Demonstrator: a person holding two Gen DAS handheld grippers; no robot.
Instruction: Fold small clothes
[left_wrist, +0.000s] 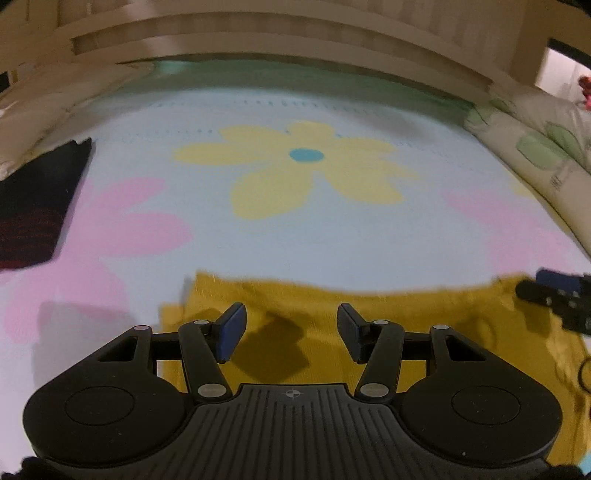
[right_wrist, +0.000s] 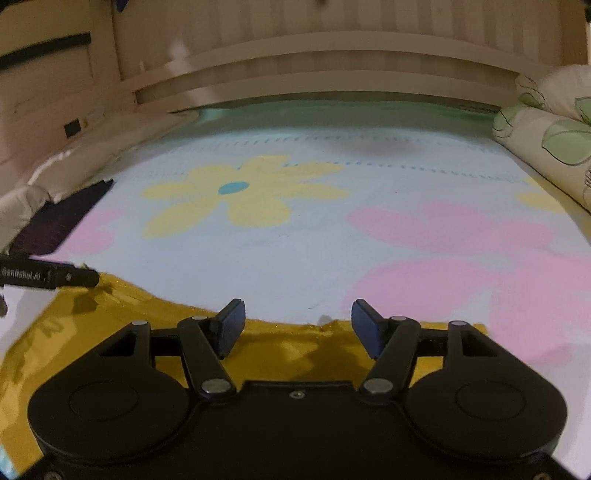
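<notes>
Pale blue bedding (left_wrist: 295, 236) printed with yellow and pink flowers stretched toward a wooden headboard (left_wrist: 280, 37), a dark cloth (left_wrist: 37, 206) at its left edge. My left gripper (left_wrist: 290, 330) and right gripper (right_wrist: 297, 326) both hung spread apart, gripping nothing, above the mustard garment (left_wrist: 369, 306) lying flat beneath them.

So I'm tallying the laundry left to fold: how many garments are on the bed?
2: a mustard garment spread at the near edge under both open grippers, and a dark folded garment at the far left. Others may lie out of view.
</notes>
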